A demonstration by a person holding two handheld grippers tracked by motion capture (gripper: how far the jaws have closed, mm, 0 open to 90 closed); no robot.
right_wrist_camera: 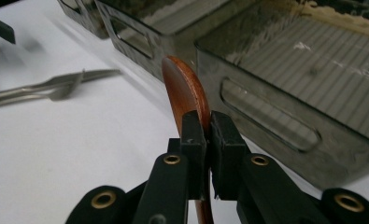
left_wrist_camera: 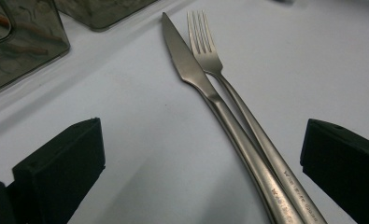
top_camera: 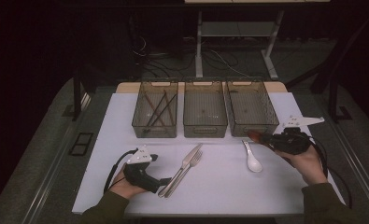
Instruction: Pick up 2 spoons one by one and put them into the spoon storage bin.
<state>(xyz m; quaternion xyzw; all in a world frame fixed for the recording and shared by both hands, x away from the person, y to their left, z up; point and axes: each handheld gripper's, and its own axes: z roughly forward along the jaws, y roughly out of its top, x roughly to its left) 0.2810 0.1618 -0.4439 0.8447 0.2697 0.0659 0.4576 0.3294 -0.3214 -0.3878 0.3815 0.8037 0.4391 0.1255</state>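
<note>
Your left claw (top_camera: 166, 182) rests low on the table (top_camera: 219, 186) with its jaws standing wide and nothing between the pads. The knife (left_wrist_camera: 205, 84) and fork (left_wrist_camera: 229, 88) lie side by side, touching along their handles. Seen along the left claw, the handle ends sit between the two jaws, nearer the right-hand one, and the long axis of both pieces runs away from the claw, leaning a little left, with the blade tip and tines at the far end, toward the three trays. So the handles are the near part and the left claw is the hand closest to them. To my eye the jaws straddle the pair across the handles, which suits a pinch there.

Past the fork, a white spoon (top_camera: 253, 158) lies on the table between the fork and your right claw (top_camera: 261, 138), bowl toward you, handle toward the trays.

Your right claw is clamped narrow on a reddish-brown wooden spoon (right_wrist_camera: 187, 91), gripped at the neck, with the bowl standing beyond the jaw tips and the handle running back under the claw. The rightmost tray (top_camera: 251, 109) lies just ahead and to the right of the jaws, its near wall close to the spoon's bowl. Judging by that, the spoon has to clear that wall, so its lift over the rim matters most
</note>
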